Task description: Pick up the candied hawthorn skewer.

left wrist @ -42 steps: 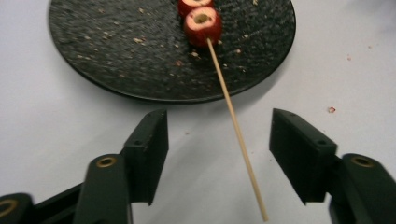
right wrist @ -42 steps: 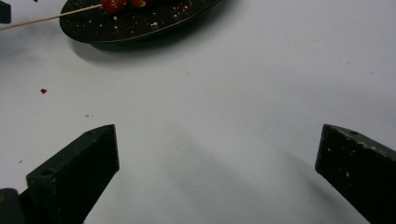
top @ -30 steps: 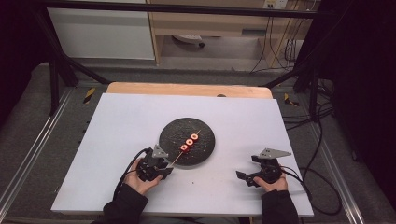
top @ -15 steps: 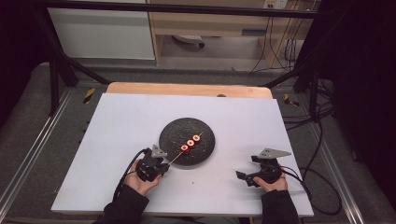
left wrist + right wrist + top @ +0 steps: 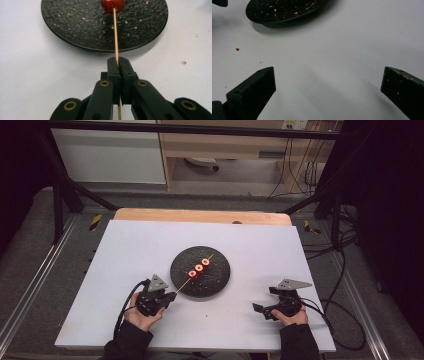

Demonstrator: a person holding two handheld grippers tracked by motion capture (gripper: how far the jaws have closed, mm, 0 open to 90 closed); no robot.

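Note:
A thin wooden skewer (image 5: 183, 283) (image 5: 115, 37) carries three red round pieces (image 5: 198, 268) over a black speckled plate (image 5: 216, 279) (image 5: 75, 25) in the middle of the white table. My left gripper (image 5: 172, 295) (image 5: 117, 62) is shut on the skewer's near end, just off the plate's near-left rim. The nearest red piece (image 5: 113, 4) sits above the plate at the top of the left gripper view. My right gripper (image 5: 264, 299) (image 5: 328, 75) rests near the front right of the table, jaws wide open with only bare table between them.
The plate's rim (image 5: 287, 10) lies ahead and left of the right gripper. Small red crumbs (image 5: 237, 49) dot the white board (image 5: 125, 250). A wooden strip (image 5: 200, 215) borders the far edge. Cables (image 5: 340, 310) trail off to the right.
The left gripper has edged slightly left, and the skewer's red pieces have shifted a little with it. The right gripper has stayed put.

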